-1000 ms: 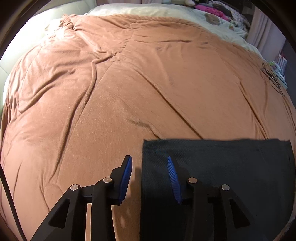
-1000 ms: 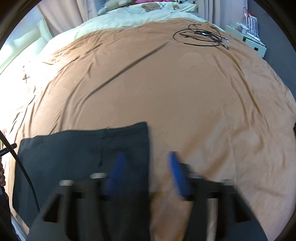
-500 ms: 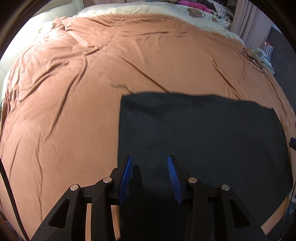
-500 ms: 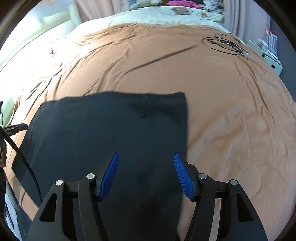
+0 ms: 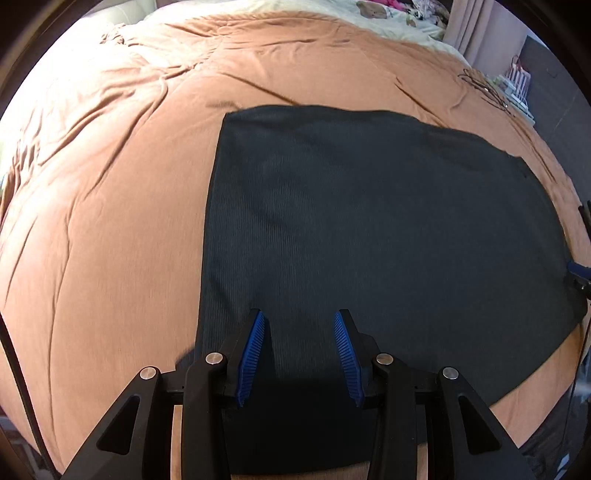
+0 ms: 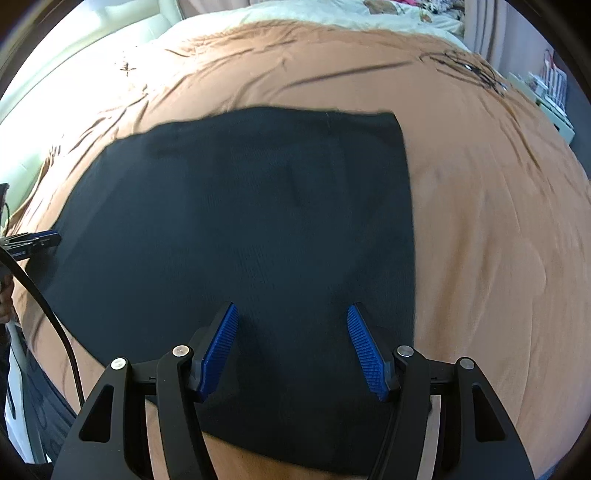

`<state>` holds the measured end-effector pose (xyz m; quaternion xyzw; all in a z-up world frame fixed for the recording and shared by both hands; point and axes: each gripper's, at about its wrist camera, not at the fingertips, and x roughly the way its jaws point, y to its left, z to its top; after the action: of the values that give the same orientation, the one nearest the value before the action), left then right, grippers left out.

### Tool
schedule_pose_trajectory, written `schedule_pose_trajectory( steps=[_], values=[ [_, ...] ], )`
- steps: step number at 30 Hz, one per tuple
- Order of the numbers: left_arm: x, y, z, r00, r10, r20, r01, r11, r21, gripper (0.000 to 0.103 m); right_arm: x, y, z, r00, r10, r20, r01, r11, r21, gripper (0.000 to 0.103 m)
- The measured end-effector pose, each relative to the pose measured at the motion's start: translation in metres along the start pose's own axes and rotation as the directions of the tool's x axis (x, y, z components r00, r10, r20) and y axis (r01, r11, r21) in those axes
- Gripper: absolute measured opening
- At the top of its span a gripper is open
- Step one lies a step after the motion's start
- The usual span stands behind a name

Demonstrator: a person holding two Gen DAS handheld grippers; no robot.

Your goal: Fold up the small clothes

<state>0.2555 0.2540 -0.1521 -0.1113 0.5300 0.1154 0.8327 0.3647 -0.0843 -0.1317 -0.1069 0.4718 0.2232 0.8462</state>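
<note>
Dark garment (image 5: 369, 221), near edge behind grippers

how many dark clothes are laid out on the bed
1: a dark cloth lying flat on the brown blanket, near its front edge, below both claws. Others may lie out of view.

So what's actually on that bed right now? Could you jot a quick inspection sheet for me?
Surface: wrinkled orange-brown bedspread.
Job's things: dark ribbed rectangular garment, spread flat.
Clutter: nothing seen beside the garment.
Grippers: left claw and right claw both open, poised over the garment's near edge, nothing between the blue pads.
Cables: tangled black wires at the bedspread's far right corner.
Surroundings: cream bedding, curtain.
</note>
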Motion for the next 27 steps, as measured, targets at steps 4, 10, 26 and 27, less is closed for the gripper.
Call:
schedule_pose_trajectory(
  steps=[4,10,26,27],
  values=[
    [-0.011,-0.003,-0.022,1.0,0.012,0.017,-0.012,1.0,0.004,0.051,-0.012,-0.001,-0.019,1.0,-0.015,0.003,0.015,1.0,0.009,0.06],
    [-0.02,-0.004,-0.049,0.999,0.036,0.028,-0.036,0.999,0.021,0.053,-0.026,0.01,-0.041,0.997,-0.081,0.007,0.081,0.996,-0.023,0.06],
    [-0.067,0.034,-0.078,0.991,0.078,0.11,-0.066,0.992,-0.106,0.054,-0.079,-0.024,-0.086,0.998,-0.031,0.061,0.015,0.971,0.241,0.06],
    [-0.071,0.039,-0.079,0.99,0.076,0.119,-0.06,0.99,-0.127,0.054,-0.083,-0.028,-0.088,0.997,0.001,0.081,-0.024,0.961,0.274,0.06]
  ],
)
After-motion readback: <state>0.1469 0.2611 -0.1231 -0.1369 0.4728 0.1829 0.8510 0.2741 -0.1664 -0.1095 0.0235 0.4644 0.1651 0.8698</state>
